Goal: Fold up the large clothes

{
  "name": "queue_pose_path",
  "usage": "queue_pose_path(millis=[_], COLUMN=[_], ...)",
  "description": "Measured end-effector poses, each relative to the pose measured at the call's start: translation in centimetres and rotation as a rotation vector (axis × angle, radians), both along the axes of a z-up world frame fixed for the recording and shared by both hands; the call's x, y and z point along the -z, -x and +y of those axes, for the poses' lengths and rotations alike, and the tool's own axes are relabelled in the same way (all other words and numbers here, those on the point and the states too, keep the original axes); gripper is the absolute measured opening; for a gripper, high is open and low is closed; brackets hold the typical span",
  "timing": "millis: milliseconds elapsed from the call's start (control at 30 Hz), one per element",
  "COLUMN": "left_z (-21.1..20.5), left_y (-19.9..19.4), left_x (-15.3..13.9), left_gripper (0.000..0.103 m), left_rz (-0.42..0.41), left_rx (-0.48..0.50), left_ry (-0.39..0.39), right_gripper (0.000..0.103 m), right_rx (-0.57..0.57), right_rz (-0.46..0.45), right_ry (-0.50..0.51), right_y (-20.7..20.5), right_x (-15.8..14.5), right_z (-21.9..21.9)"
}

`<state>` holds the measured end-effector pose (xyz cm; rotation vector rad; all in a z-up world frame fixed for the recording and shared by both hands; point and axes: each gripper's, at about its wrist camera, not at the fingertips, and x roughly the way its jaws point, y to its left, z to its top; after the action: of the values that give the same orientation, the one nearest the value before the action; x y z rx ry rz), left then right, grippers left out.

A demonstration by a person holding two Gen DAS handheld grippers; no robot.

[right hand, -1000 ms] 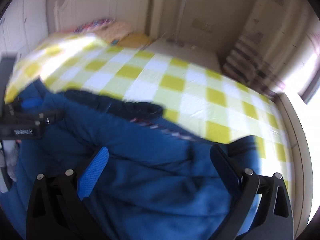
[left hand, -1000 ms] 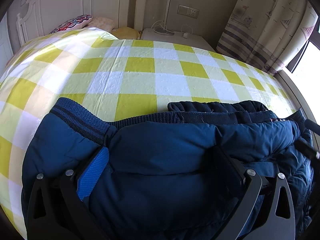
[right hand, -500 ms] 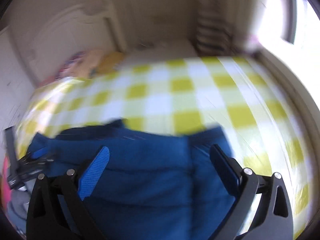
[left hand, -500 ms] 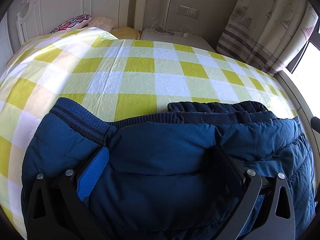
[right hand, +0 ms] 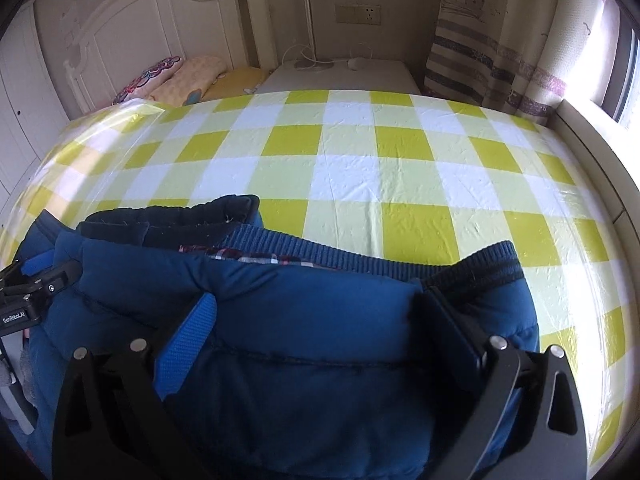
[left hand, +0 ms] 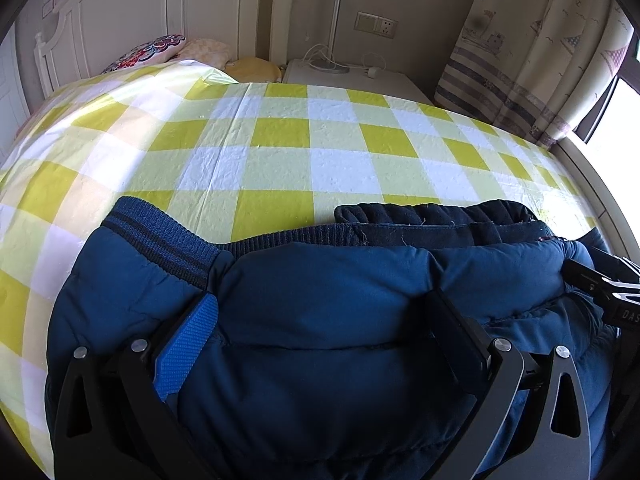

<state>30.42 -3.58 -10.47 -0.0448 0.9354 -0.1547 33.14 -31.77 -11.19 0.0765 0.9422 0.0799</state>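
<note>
On the yellow-and-white checked bedspread (left hand: 280, 148), near its front edge, lies the blue padded jacket (left hand: 320, 320), folded over on itself with its ribbed hem (right hand: 320, 248) showing, while the left gripper (left hand: 320, 324) and the right gripper (right hand: 316, 316) each straddle a puffy fold with fingers spread wide, clamping nothing.

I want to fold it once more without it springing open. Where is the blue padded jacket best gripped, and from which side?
Probably at the ribbed hem along the far edge of the blue padded jacket, coming from the near side over the bulk; it looks thinner and firmer than the puffy quilting.
</note>
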Motion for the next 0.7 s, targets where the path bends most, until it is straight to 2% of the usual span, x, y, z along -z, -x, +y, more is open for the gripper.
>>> queue_pose_path(millis=[133,200,233,300,333,400,433,467,533,600,700], left_z=[-0.3,-1.5,-2.7,-4.7,-6.3,-8.9,-10.3,-10.6,-9.7,-9.0,-5.8], left_y=[0.2,0.8,1.5,2.2,2.1,0.7,-0.7,-1.4,-1.6,-1.5,-1.7], left_x=[-0.3,-1.8,-3.2,-5.0,-5.4,-3.9,-1.4,-0.2,-0.4,-0.9,-2.3], left_gripper=[0.099,0.099,0.099,0.099,0.099,0.099,0.099,0.099,0.099,0.099,0.099], left_rz=[-0.006,-0.059,-0.116,-0.175,-0.189,-0.118,-0.021,0.010,0.002,0.005,-0.031], left_rx=[-0.016,-0.024,0.010,0.061,0.077,0.121,0.146,0.151,0.141,0.174,0.132], left_ry=[-0.037,-0.106,-0.102,-0.094,-0.123,-0.188,-0.262,-0.276,-0.214,-0.182,-0.203], right_gripper=[0.100,0.100,0.100,0.100,0.100,0.100,0.100,0.100,0.100,0.100,0.100], right_rx=[0.000,-0.001,-0.001,-0.001,-0.001,-0.001,-0.002,-0.004,-0.002,-0.002,-0.002], right_rz=[-0.005,-0.005,-0.005,-0.006,-0.008,-0.010,-0.012,-0.019,-0.020,-0.019,-0.021], right_ry=[0.003,0.006,0.003,-0.006,-0.008,-0.008,-0.009,-0.019,-0.028,-0.029,-0.036], right_y=[0.4,0.3,0.3,0.3,0.3,0.4,0.4,0.5,0.6,0.6,0.6], right_x=[0.2,0.2,0.3,0.3,0.3,0.2,0.2,0.1,0.1,0.1,0.1], right_z=[0.2,0.1,0.1,-0.1,-0.1,-0.1,-0.1,-0.2,-0.3,-0.3,-0.3])
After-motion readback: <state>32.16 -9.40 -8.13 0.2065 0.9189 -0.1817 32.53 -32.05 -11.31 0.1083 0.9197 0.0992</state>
